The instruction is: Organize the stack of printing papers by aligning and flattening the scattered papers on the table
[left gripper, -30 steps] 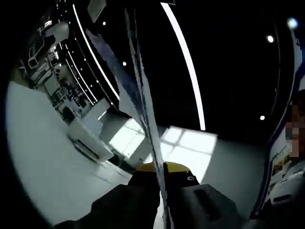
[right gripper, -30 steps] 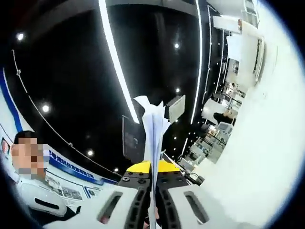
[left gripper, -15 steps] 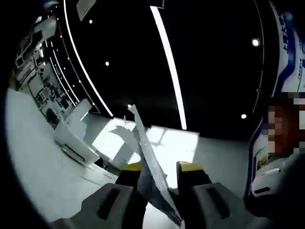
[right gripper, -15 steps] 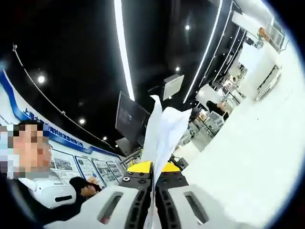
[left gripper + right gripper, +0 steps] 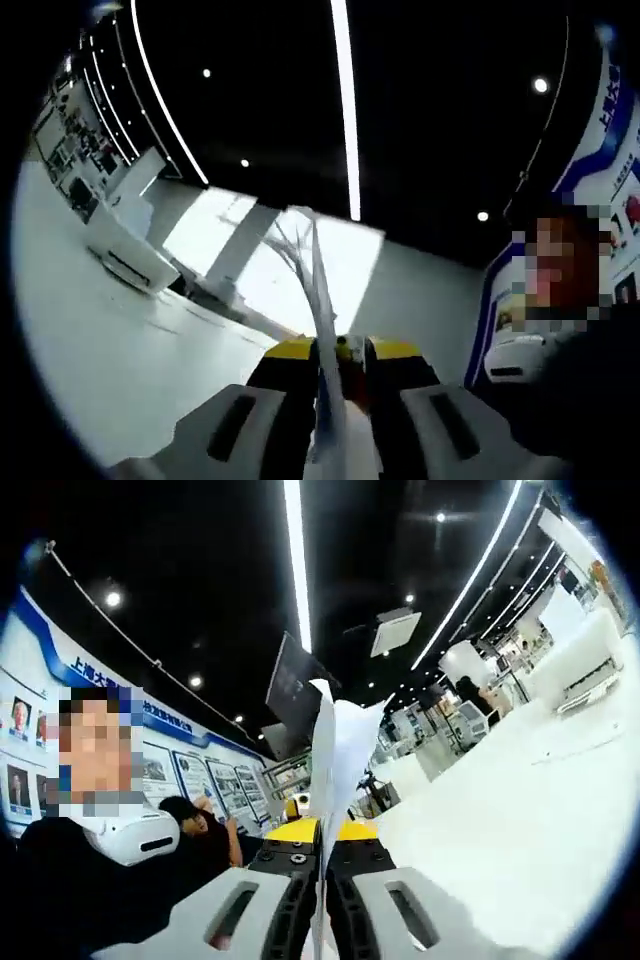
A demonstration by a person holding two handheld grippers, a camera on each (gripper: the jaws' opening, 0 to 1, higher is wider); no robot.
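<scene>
Held up toward a dark ceiling crossed by long strip lights (image 5: 345, 110), the printing papers (image 5: 318, 300) stand edge-on between the yellow-tipped jaws of the left gripper (image 5: 338, 352), which are drawn in close around the sheets, a narrow gap showing on the right side of the stack. The top corners of the sheets fan apart slightly above the jaws.

In the right gripper view, the right gripper (image 5: 322, 832) has its 2 jaws pressed together on the same kind of white sheets (image 5: 338, 755), which rise upright from the clamp and splay at the upper edge, 1 corner pointed and another folded outward.

A person in dark clothing (image 5: 70, 880) with a white collar piece stands at the left of the right gripper view, with a second person (image 5: 190, 825) behind, before a blue-and-white display wall (image 5: 40, 700). A pale floor (image 5: 520, 800) spreads to the right, with white furniture (image 5: 580, 660) in the distance.
</scene>
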